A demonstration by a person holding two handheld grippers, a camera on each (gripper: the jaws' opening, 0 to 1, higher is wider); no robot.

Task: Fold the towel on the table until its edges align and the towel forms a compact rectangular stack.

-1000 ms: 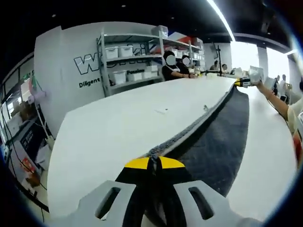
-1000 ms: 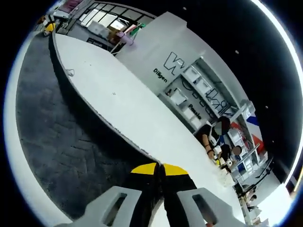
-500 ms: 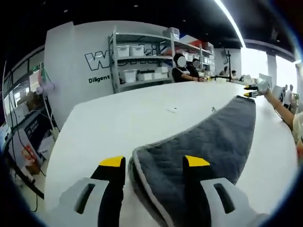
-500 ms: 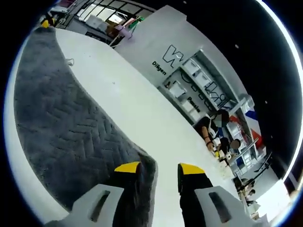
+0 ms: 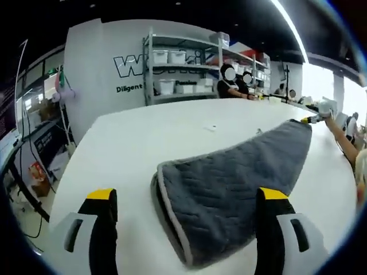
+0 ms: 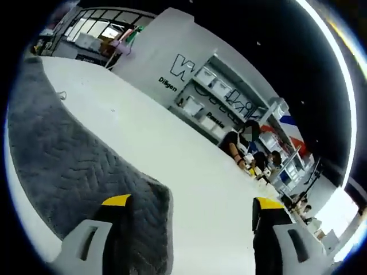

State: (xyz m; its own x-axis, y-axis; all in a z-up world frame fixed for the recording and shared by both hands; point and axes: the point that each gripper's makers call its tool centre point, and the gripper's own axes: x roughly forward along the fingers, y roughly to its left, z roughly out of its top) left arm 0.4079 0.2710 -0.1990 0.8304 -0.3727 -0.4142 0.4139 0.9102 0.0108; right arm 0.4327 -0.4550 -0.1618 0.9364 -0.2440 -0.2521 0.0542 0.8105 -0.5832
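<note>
Here, in the left gripper view: left gripper [image 5: 186, 200] standing wide open, its yellow-tipped jaws spread far apart and gripping nothing. Grey quilted towel [image 5: 232, 183] lying flat on the white table [image 5: 132, 143], doubled over on itself, with a light-trimmed corner resting between the jaws but touching neither. Towel stretching away toward the far right, narrowing as it goes. At that far end, the right gripper [image 5: 308, 120] showing small and yellow-tipped, just beside the towel's corner; too small to judge its jaws from here. Metal shelving [image 5: 183, 69] with white bins standing against the grey wall behind the table, seated people [image 5: 232, 86] just right of it.

Next, in the right gripper view: right gripper [image 6: 192, 209] likewise spread wide, jaws holding nothing. Towel [image 6: 69, 166] lying on the table [image 6: 189, 166], running from the upper left down to the left-hand jaw, its near corner sitting just inside that jaw and apart from the other. Bare table showing between the jaws beyond the corner. Shelving [image 6: 221, 106] and seated people [image 6: 249, 152] in the background.
</note>
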